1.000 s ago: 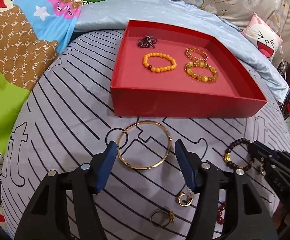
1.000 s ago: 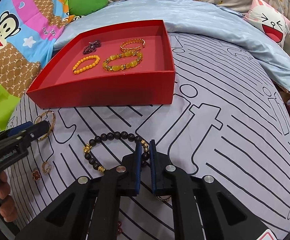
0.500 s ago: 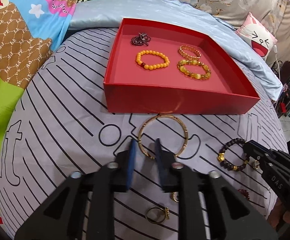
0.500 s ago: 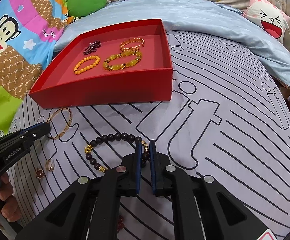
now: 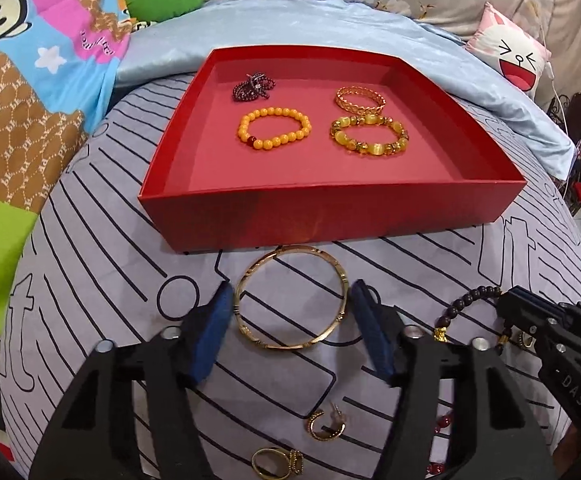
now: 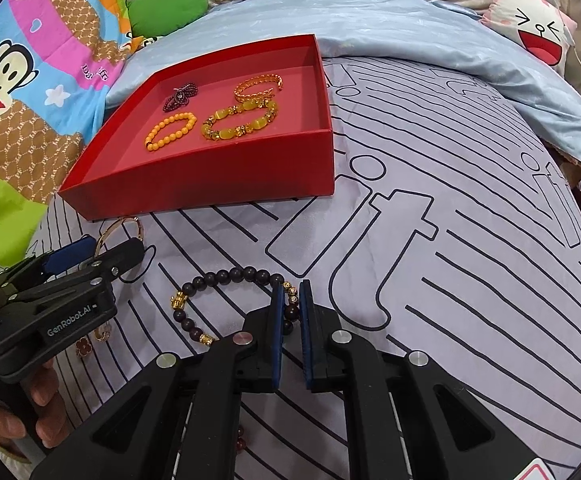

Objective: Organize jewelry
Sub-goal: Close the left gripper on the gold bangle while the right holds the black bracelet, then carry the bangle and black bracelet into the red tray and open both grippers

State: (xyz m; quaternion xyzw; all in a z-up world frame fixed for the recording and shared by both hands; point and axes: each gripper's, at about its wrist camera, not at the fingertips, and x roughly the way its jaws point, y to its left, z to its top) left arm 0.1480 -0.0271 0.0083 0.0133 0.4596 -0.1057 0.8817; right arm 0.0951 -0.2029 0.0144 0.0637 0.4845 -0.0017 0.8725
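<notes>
A gold bangle lies flat on the striped sheet just in front of the red tray. My left gripper is open, its blue pads on either side of the bangle, not gripping it. My right gripper is shut on a dark bead bracelet that still rests on the sheet; it also shows in the left wrist view. The red tray holds an orange bead bracelet, a yellow stone bracelet, a gold chain bracelet and a dark beaded piece.
A gold earring, a gold ring and red beads lie near my left gripper. A small flower charm lies by the hand. A blue quilt and pillows border the far side.
My left gripper was open a second ago, nearly shut half a second ago, and is now open again around the bangle, closer to the tray. My right gripper stayed shut on the dark bracelet.
</notes>
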